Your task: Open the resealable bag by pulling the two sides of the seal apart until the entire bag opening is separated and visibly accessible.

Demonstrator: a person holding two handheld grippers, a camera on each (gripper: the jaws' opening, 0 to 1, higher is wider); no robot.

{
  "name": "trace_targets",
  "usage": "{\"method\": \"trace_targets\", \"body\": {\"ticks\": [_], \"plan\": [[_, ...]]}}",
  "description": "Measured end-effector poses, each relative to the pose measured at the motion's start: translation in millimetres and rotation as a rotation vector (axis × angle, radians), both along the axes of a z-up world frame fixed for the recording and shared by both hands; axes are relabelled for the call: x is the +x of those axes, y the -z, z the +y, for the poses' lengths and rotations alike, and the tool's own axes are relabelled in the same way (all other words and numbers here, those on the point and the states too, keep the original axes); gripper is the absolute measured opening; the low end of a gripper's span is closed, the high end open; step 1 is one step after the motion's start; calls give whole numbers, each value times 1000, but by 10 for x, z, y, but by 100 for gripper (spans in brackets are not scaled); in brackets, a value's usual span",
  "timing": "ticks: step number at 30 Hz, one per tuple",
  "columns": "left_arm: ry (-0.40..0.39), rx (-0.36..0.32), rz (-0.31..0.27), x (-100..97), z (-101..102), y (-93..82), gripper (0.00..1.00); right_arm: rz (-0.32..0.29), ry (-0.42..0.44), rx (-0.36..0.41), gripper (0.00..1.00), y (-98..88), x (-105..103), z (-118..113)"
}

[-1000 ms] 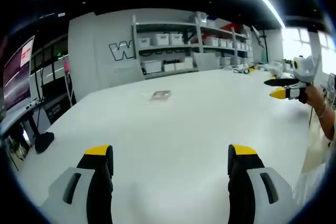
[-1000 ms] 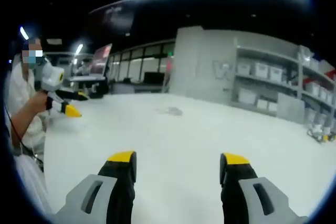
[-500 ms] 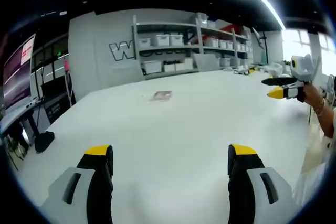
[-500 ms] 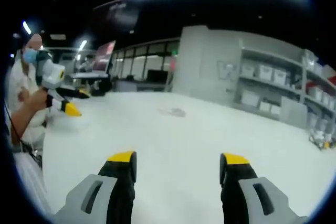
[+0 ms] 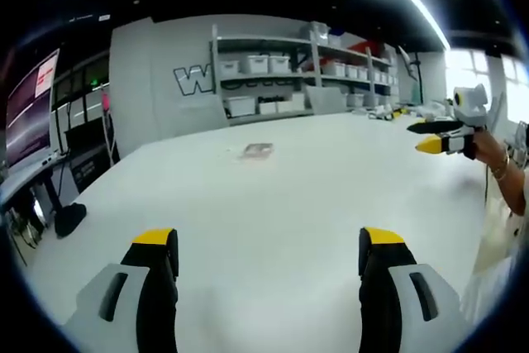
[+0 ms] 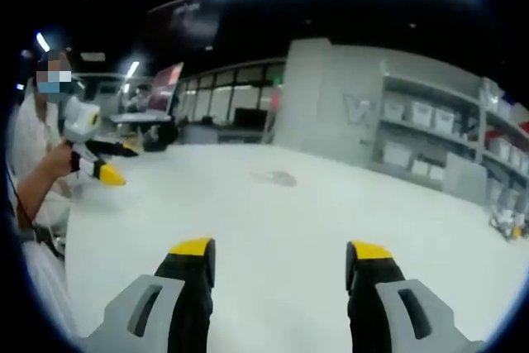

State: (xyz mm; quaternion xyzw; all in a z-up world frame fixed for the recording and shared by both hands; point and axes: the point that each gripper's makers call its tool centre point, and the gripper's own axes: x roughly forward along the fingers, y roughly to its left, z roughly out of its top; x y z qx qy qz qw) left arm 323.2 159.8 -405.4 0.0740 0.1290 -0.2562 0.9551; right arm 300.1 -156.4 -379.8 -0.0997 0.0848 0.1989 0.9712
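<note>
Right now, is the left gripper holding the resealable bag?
No, the left gripper is open and the bag lies far ahead on the white table.

table (image 5: 273,204): bare between claws and bag (image 5: 257,150) | shelves (image 5: 289,80): far behind, well apart

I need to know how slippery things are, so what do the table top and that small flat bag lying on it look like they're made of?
The table looks like a smooth matte white laminate or painted board: even colour, soft glare only. The bag seems thin clear plastic film, flat and greyish with faint sheen, though it is too small and far away to be sure.
</note>
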Motion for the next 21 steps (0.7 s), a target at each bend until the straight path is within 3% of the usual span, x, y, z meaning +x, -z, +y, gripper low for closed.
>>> {"method": "trace_targets", "body": {"ticks": [21], "plan": [[29, -3, 9, 80, -120, -123, 88, 3, -4, 14, 62, -139, 196, 18]]}}
